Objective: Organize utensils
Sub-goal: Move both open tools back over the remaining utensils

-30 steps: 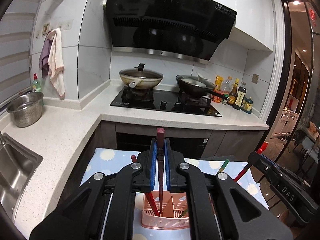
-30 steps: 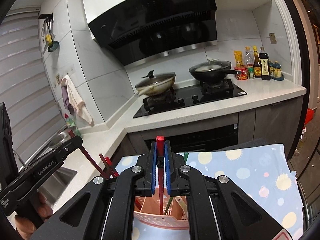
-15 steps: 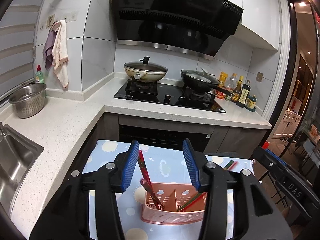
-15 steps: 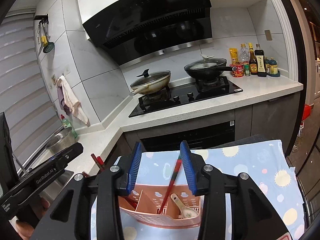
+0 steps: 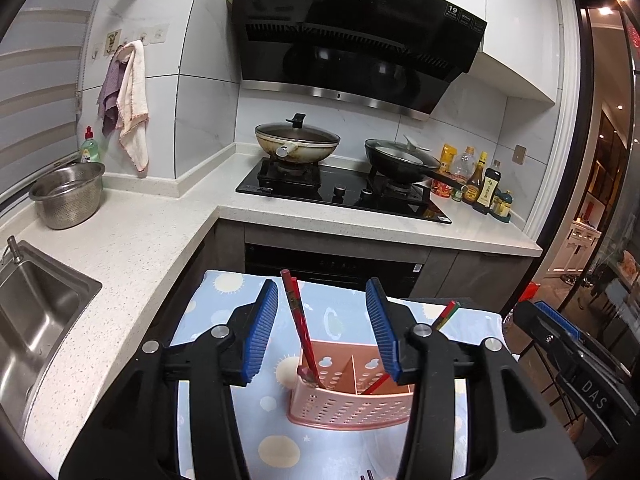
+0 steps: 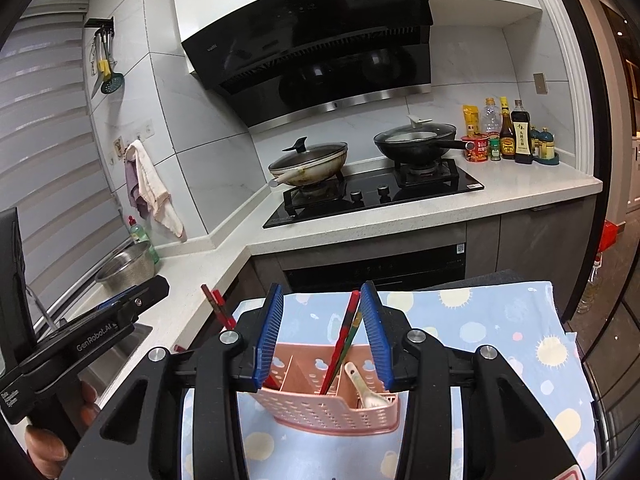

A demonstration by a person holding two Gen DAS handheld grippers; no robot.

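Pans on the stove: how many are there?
2. The cream pan with a dark lid sits on the left burner; the black pan with a glass lid sits on the right burner. No other pan shows on the stove.

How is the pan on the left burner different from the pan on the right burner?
The left pan is cream-coloured and stained outside; the right pan is black. The left pan's handle is short and pale; the right pan's handle is long and black. Both sit on the stove with glass lids on.
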